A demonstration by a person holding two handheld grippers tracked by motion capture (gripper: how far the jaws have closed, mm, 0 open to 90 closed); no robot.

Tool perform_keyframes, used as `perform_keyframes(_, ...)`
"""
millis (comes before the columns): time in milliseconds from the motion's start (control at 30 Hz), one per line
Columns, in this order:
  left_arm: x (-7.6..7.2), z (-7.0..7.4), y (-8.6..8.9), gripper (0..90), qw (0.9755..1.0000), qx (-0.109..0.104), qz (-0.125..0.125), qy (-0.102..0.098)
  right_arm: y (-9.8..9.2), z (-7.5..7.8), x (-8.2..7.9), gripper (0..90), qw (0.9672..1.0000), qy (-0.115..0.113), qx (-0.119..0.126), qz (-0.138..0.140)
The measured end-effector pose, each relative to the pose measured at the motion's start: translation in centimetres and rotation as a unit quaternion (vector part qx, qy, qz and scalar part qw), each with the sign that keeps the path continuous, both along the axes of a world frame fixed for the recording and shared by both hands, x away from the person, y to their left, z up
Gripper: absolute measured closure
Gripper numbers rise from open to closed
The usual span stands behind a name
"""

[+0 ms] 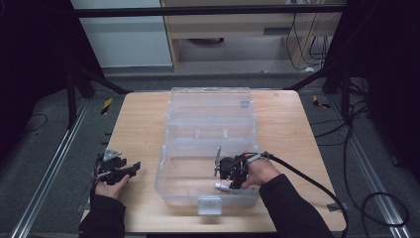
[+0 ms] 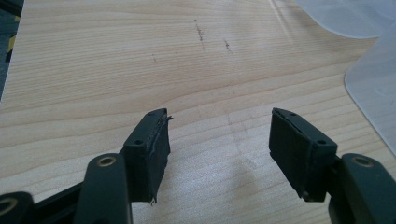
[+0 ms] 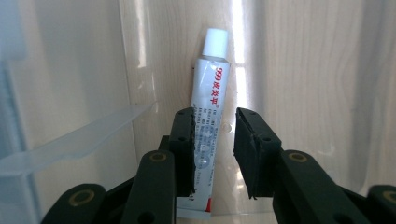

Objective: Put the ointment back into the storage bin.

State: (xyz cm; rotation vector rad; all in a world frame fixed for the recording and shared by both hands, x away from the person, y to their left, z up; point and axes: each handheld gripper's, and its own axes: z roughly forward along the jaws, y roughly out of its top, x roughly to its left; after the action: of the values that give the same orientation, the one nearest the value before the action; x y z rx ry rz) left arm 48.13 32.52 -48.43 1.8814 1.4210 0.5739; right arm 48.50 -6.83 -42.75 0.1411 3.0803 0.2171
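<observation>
The right gripper [image 3: 214, 140] reaches into the near part of the clear plastic box [image 1: 168, 168], its jaws narrowed around a white tube [image 3: 210, 107] lying on the box floor, though a gap shows beside one pad. The left gripper [image 2: 219, 140] rests wide open and empty over the wooden table [image 2: 116, 60], left of the box.
</observation>
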Motion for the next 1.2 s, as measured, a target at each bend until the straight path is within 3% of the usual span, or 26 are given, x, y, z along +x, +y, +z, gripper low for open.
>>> perform_keyframes(233, 0.0, 0.0, 0.0, 37.6, 1.0000, 0.001, -0.001, 0.000, -0.9, 1.8, -0.1, 60.8, 0.9988, -0.014, 0.042, -0.020)
perform_keyframes(267, 0.0, 0.0, 0.0, 37.6, 1.0000, 0.001, -0.001, 0.000, -1.4, 2.6, -0.2, 59.0, 0.9969, -0.018, 0.068, -0.036)
perform_keyframes(367, 0.0, 0.0, 0.1, 37.6, 1.0000, 0.001, -0.001, 0.000, -2.1, 3.6, -0.3, 56.4, 0.9927, -0.029, 0.104, -0.052)
perform_keyframes(433, 0.0, 0.0, 0.1, 37.6, 1.0000, 0.001, -0.001, 0.000, -2.7, 4.3, -0.4, 53.3, 0.9880, -0.037, 0.134, -0.067)
perform_keyframes(667, 0.0, 0.0, 0.0, 37.8, 1.0000, -0.001, -0.001, 0.000, -4.9, 5.9, -0.8, 46.9, 0.9714, -0.076, 0.195, -0.112)
perform_keyframes(700, 0.0, 0.0, 0.0, 37.8, 1.0000, -0.001, -0.001, 0.000, -5.4, 6.1, -0.8, 46.1, 0.9657, -0.087, 0.213, -0.120)
perform_keyframes(733, 0.0, 0.0, 0.0, 37.8, 1.0000, -0.001, -0.001, 0.000, -5.7, 6.3, -0.9, 45.6, 0.9625, -0.091, 0.222, -0.126)
perform_keyframes(900, 0.0, 0.0, 0.0, 38.4, 1.0000, -0.001, -0.001, 0.001, -7.7, 7.2, -1.2, 41.3, 0.9389, -0.108, 0.285, -0.159)
perform_keyframes(967, 0.0, 0.1, 0.0, 38.6, 1.0000, -0.001, -0.001, 0.000, -8.3, 7.5, -1.3, 39.0, 0.9314, -0.116, 0.301, -0.168)
perform_keyframes(1133, 0.0, 0.1, 0.0, 38.9, 1.0000, -0.003, 0.000, -0.001, -10.3, 8.1, -1.8, 35.4, 0.9031, -0.143, 0.350, -0.203)
perform_keyframes(1200, -0.1, 0.1, 0.0, 39.0, 1.0000, -0.003, 0.000, 0.000, -11.1, 8.1, -2.0, 32.2, 0.8890, -0.161, 0.369, -0.219)
